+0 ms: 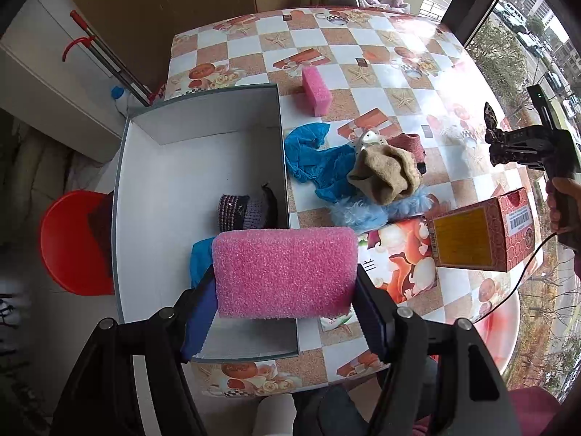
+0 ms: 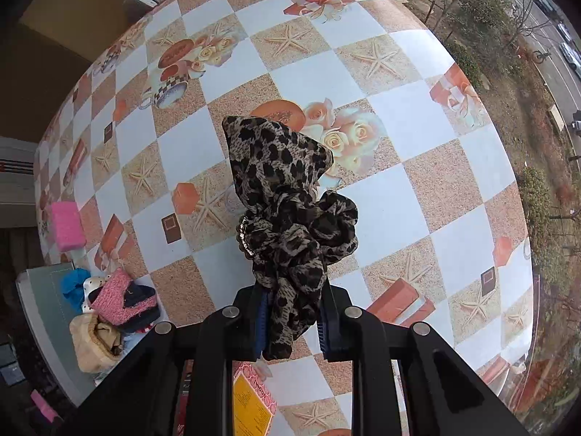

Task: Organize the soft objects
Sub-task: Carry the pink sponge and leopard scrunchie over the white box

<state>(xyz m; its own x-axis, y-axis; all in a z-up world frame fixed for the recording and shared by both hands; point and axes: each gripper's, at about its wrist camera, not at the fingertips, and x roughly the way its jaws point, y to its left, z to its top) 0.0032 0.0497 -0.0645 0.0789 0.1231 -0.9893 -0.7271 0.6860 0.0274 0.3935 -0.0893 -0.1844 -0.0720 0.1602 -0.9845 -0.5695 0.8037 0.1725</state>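
My left gripper [image 1: 285,301] is shut on a pink sponge block [image 1: 283,272], holding it by its two ends above the near right corner of the white box [image 1: 163,189]. A dark knitted piece [image 1: 247,210] and a blue cloth [image 1: 201,258] lie inside the box. My right gripper [image 2: 294,316] is shut on a leopard-print fabric scrunchie [image 2: 287,189], which hangs above the checkered tablecloth [image 2: 399,200]. In the left wrist view the right gripper [image 1: 497,138] shows at the far right, held by a hand.
A pile sits right of the box: blue cloth [image 1: 316,156], tan knit piece [image 1: 385,174], light-blue fluffy item [image 1: 363,210]. A second pink sponge [image 1: 316,91] stands behind it. A red carton [image 1: 479,232] lies near the right table edge. A red stool [image 1: 72,243] stands left.
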